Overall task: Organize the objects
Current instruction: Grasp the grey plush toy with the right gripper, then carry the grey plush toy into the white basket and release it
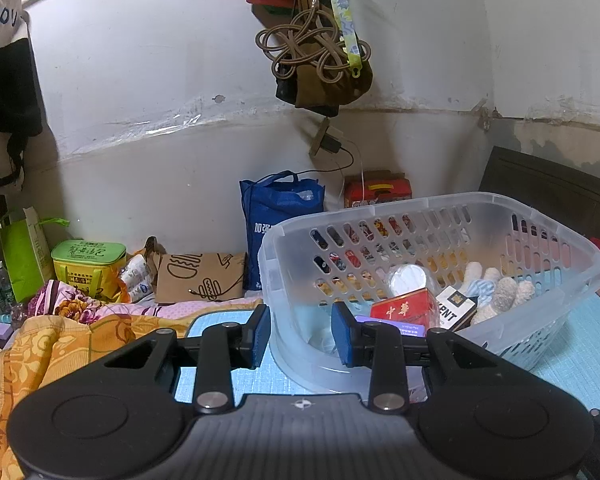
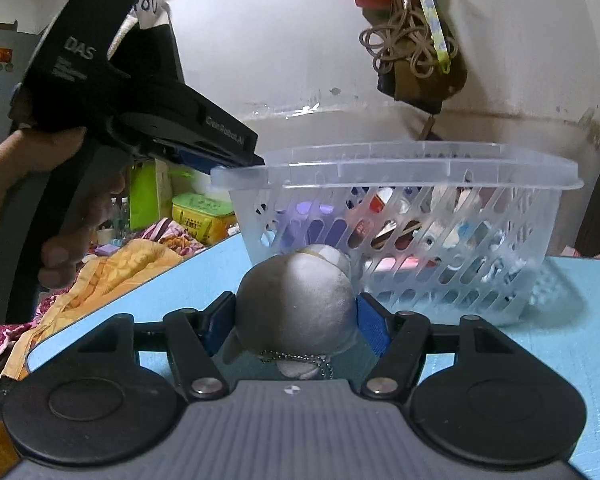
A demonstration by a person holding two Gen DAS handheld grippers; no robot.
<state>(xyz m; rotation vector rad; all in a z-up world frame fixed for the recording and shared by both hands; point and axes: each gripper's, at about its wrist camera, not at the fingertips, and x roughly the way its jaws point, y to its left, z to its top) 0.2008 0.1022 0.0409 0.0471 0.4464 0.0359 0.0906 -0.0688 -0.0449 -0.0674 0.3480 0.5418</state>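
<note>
A clear plastic basket [image 1: 500, 204] stands tilted on the blue mat [image 1: 580, 352]; it also shows in the right wrist view [image 2: 420, 168]. Inside lie a red cigarette pack [image 1: 404, 308], a black-and-white pack [image 1: 454, 308], a round white lid [image 1: 408, 280] and a plush toy [image 1: 496, 292]. My left gripper [image 1: 300, 336] straddles the basket's near rim [image 1: 276, 264], one pad on each side; in the right wrist view [image 2: 236, 156] it grips the rim's corner. My right gripper [image 2: 296, 320] is shut on a grey plush toy [image 2: 300, 296] with a ball chain, held in front of the basket.
A floral blanket [image 1: 60, 332] lies left of the mat. By the wall stand a blue bag [image 1: 276, 216], a brown paper bag [image 1: 200, 276], a green box [image 1: 88, 260] and a red box [image 1: 376, 192]. Bags hang on the wall [image 1: 316, 60].
</note>
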